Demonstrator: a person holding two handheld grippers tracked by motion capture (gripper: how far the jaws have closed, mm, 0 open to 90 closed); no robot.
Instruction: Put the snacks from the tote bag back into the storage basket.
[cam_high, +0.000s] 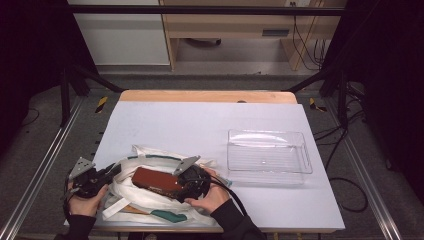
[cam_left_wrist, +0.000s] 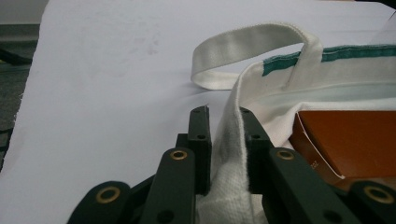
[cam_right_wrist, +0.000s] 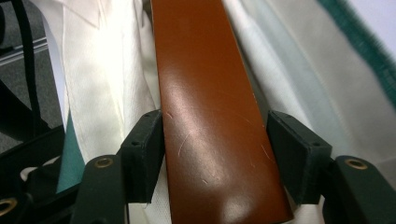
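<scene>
- Drawing the flat reddish-brown cardboard box (cam_high: 156, 181) out of the white cloth tote bag with green trim (cam_high: 150, 200) looks like the step in hand; bag and box lie at the lower left of the high view, on the pale blue surface (cam_high: 200, 125).
- Left claw (cam_left_wrist: 224, 135) is clamped on the bag's rim, pinning the mouth open.
- Right claw (cam_right_wrist: 215, 140) has its jaws against the box's two edges, gripping it.
- Next move, by judgement: keep the grip firm and slide the box clear, probably toward the clear plastic tray (cam_high: 267, 152) at centre right.
- Both hands sit low at the bottom edge, the claws angled toward each other.
</scene>
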